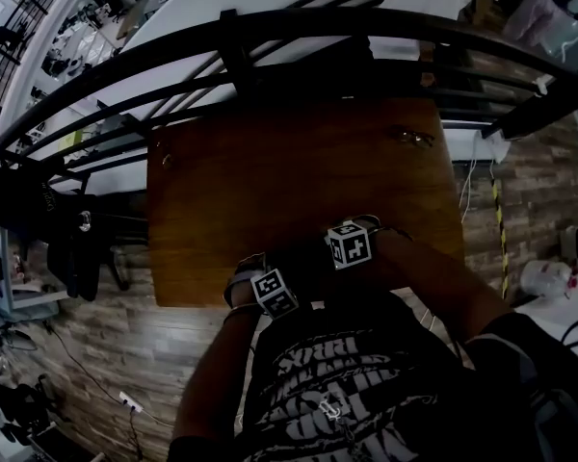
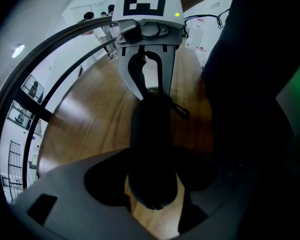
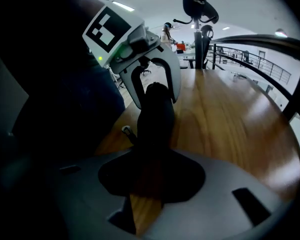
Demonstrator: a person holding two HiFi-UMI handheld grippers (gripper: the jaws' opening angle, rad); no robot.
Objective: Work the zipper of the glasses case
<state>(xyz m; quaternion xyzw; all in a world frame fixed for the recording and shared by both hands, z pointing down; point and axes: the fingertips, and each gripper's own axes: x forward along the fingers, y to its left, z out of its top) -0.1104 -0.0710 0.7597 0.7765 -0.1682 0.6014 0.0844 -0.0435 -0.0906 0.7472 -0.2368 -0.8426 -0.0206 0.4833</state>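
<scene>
On my head view the bench [image 1: 299, 181] fills the middle of the frame, with a railing [image 1: 270, 37] across the top behind it and a small object [image 1: 414, 138] lying near the bench's upper right corner. The glasses case [image 2: 151, 149] lies on the bench at its lower edge. One end sits between the fingers of my left gripper [image 2: 152, 181] and the other end between those of my right gripper [image 3: 152, 176], which stands up and to the right of the left one.

The wooden table [image 1: 270, 181] bears a glasses case [image 2: 150, 149] (dark) and a small shiny object [image 1: 414, 138].
</scene>
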